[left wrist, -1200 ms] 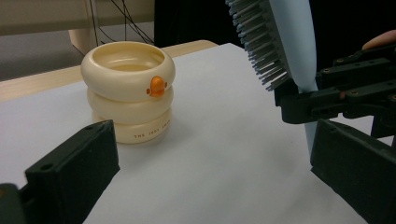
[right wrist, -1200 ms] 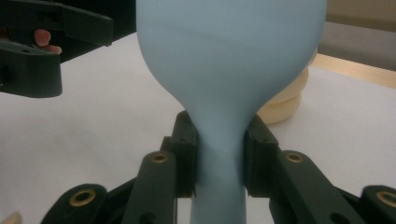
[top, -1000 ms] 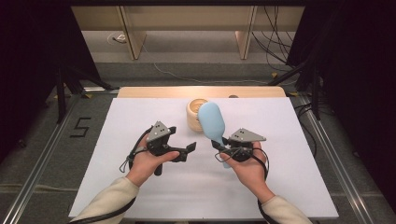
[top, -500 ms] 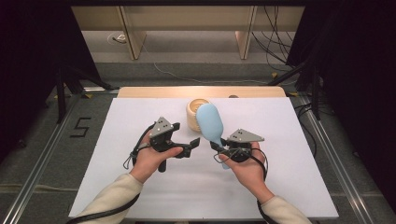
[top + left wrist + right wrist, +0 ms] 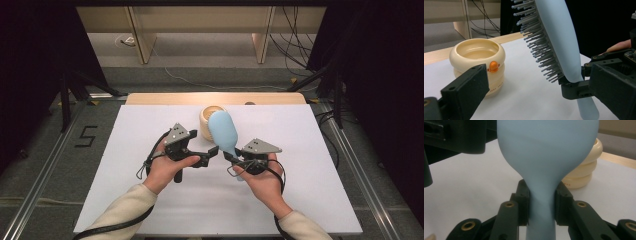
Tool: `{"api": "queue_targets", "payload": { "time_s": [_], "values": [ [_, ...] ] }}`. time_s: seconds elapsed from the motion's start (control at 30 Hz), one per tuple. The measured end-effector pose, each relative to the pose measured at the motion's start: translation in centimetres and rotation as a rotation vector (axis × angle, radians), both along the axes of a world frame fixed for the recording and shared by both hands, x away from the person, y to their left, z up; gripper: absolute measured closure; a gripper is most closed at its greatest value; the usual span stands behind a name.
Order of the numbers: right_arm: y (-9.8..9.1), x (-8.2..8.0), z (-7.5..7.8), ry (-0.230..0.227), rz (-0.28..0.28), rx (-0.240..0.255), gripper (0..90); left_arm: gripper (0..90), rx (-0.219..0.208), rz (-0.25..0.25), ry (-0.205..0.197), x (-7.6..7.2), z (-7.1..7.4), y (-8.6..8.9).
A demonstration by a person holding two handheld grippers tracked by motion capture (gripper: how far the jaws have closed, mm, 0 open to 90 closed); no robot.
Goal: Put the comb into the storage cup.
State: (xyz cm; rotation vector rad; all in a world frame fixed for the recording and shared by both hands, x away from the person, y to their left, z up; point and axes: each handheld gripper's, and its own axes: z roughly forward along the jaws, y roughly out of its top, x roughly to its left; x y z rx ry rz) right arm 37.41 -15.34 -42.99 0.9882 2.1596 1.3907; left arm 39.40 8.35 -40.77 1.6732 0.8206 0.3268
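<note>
Left hand (image 5: 165,172) near the table's (image 5: 320,195) middle, a little toward the near edge, holding the left gripper (image 5: 211,155) with jaws spread wide and empty, tips aimed right at the brush (image 5: 223,131). Cream ringed cup (image 5: 209,120) with an orange stud, upright near the far edge at mid-width, just behind the brush head. Pale blue brush tilted up, head toward the far edge, bristles (image 5: 541,45) facing left. Right gripper (image 5: 541,205) clamped on the brush neck, both jaws pressed against it, handle end sticking out below. Right hand (image 5: 262,180) just right of centre, well clear of the right edge.
</note>
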Motion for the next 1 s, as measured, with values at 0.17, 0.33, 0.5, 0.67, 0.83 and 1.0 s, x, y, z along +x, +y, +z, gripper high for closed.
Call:
{"api": "queue_targets", "payload": {
  "time_s": [0.17,0.33,0.5,0.67,0.83,1.0],
  "values": [
    [0.2,-0.1,-0.1,-0.002,0.002,0.002,70.6,2.4,-0.003,-0.001,0.006,0.1,0.0,-0.3],
    [0.5,-0.1,0.0,-0.008,0.006,0.004,70.7,3.8,-0.014,-0.007,0.008,0.2,0.2,-0.4],
    [0.8,-0.2,0.0,-0.014,0.01,0.005,70.7,5.2,-0.021,-0.008,0.015,0.4,0.2,-0.6],
    [1.1,-0.2,-0.1,-0.016,0.013,0.008,70.6,5.9,-0.031,-0.011,0.018,0.4,0.2,-0.9],
    [1.3,-0.3,-0.1,-0.02,0.014,0.008,70.6,7.3,-0.043,-0.01,0.019,0.4,0.3,-1.2],
    [1.4,-0.3,-0.1,-0.02,0.014,0.01,70.7,8.3,-0.05,-0.014,0.023,0.4,0.4,-1.4]
  ]
}}
